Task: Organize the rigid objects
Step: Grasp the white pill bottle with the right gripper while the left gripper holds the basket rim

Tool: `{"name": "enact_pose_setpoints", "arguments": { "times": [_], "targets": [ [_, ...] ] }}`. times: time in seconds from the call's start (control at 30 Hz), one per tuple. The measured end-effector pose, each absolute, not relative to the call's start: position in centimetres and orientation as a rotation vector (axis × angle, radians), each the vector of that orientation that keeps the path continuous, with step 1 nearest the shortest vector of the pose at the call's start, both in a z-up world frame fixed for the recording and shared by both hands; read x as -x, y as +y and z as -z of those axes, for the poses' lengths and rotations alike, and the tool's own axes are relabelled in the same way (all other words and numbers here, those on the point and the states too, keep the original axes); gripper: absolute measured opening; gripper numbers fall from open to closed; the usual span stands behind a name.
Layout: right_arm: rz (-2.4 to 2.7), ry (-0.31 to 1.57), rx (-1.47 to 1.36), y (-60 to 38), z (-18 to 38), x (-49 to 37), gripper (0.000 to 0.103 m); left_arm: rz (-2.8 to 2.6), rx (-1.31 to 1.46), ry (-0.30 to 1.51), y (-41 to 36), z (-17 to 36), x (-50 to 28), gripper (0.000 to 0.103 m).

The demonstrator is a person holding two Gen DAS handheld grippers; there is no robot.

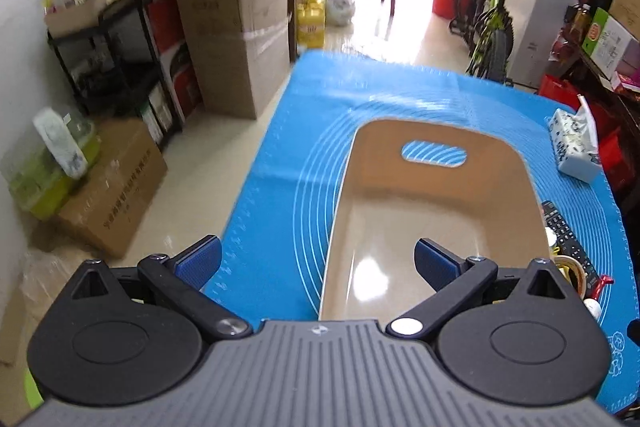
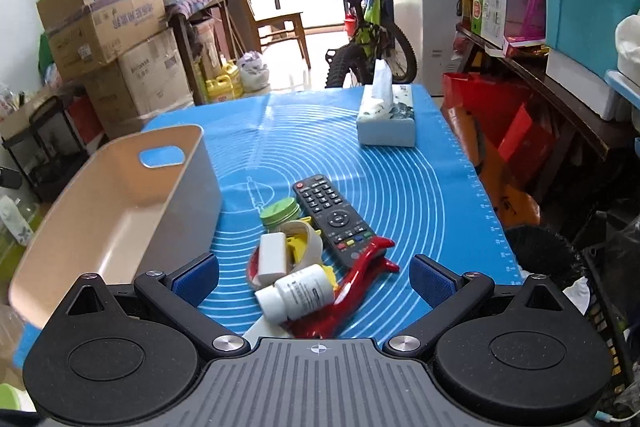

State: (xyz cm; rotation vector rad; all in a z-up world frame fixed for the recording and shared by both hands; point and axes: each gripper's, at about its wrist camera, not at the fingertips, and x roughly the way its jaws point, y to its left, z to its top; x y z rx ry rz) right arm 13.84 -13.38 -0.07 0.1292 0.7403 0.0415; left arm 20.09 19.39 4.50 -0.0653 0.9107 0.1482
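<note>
The left gripper [image 1: 318, 261] is spread wide and holds nothing. Its blue pads [image 1: 200, 261] hang over the near end of a tan bin [image 1: 436, 187]. The bin sits on a blue mat [image 1: 288, 131]. The bin is long, and its long side runs straight away from this gripper. The far end has a handle hole [image 1: 434, 154] cut in it. The inside of the bin looks bare.

The right gripper [image 2: 316, 277] is also spread wide and holds nothing. Just in front of it, between its two fingers, lies a little pile of things on the mat [image 2: 420, 187]. Closest is a white bottle [image 2: 298, 293] lying on its side, with its cap pointing to the left. Under it and to its right is a red tool [image 2: 360, 279] with a long handle that points away and a bit to the right. Behind the bottle is a small white block [image 2: 273, 253] resting on a roll of tape [image 2: 308, 243]. A bit farther is a jar with a green lid [image 2: 280, 211]. A black remote [image 2: 334, 217] lies beside these, and its long side runs away from the gripper and leans left. The bin [image 2: 120, 203] is off to the left of this gripper. A tissue box [image 2: 386, 121] sits far ahead, well apart from the pile.
</note>
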Motion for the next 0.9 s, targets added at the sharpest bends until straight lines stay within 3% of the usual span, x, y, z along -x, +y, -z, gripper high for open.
{"name": "enact_pose_setpoints", "arguments": {
  "times": [0.1, 0.17, 0.4, 0.63, 0.7, 0.8, 0.87, 0.9],
  "targets": [
    [-0.032, 0.759, -0.094, -12.5, 1.1, -15.3, 0.101, -0.151, 0.111, 0.961, 19.7, -2.7, -20.5, 0.097],
    [-0.031, 0.777, -0.074, -12.0, 1.9, -16.0, 0.101, -0.118, 0.089, 0.987, 19.4, -1.6, -20.8, 0.087],
    [-0.026, 0.841, -0.057, -11.8, 4.1, -17.1, 0.101, -0.106, 0.114, 1.037, 21.3, 0.3, -21.3, 0.082],
    [-0.044, 0.88, -0.057, -11.9, 5.0, -17.9, 0.101, -0.066, 0.129, 1.072, 22.3, 1.3, -21.0, 0.058],
    [-0.057, 0.871, -0.01, -11.4, 5.4, -18.0, 0.101, -0.047, 0.134, 1.075, 22.3, 1.4, -21.2, 0.056],
    [-0.09, 0.863, 0.065, -10.5, 5.9, -18.0, 0.101, -0.024, 0.131, 1.085, 22.1, 1.7, -21.3, 0.043],
    [-0.117, 0.87, 0.107, -9.9, 6.4, -18.2, 0.101, -0.019, 0.126, 1.1, 22.1, 2.0, -21.4, 0.023],
    [-0.125, 0.875, 0.128, -9.7, 6.6, -18.3, 0.101, -0.022, 0.127, 1.105, 22.1, 2.1, -21.5, 0.018]
  ]
}}
